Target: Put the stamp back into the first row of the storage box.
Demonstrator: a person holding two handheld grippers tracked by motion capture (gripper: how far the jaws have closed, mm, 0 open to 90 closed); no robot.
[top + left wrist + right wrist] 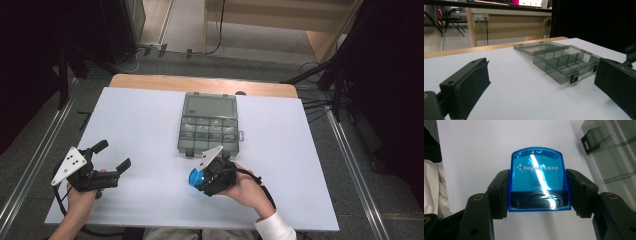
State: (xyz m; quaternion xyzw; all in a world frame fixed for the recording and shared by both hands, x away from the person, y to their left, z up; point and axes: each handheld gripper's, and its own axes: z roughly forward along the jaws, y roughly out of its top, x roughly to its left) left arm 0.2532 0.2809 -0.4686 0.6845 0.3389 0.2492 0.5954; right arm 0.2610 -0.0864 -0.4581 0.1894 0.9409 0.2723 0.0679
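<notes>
Currently the right gripper [537,195] clamps a translucent blue plastic box [537,180], probably bound for the open smoky-grey compartment case [207,125]; the left gripper [112,157] waits agape.

**Colours on the desk**

The desk [150,130] is covered in plain white, with a tan wooden edge shown at the far side. A smoky grey, see-through box [208,125] is seen. A translucent blue case [538,180] with white lettering is gripped by the black right tongs [537,192]. The left tongs [112,157] are black with a white plate.
</notes>
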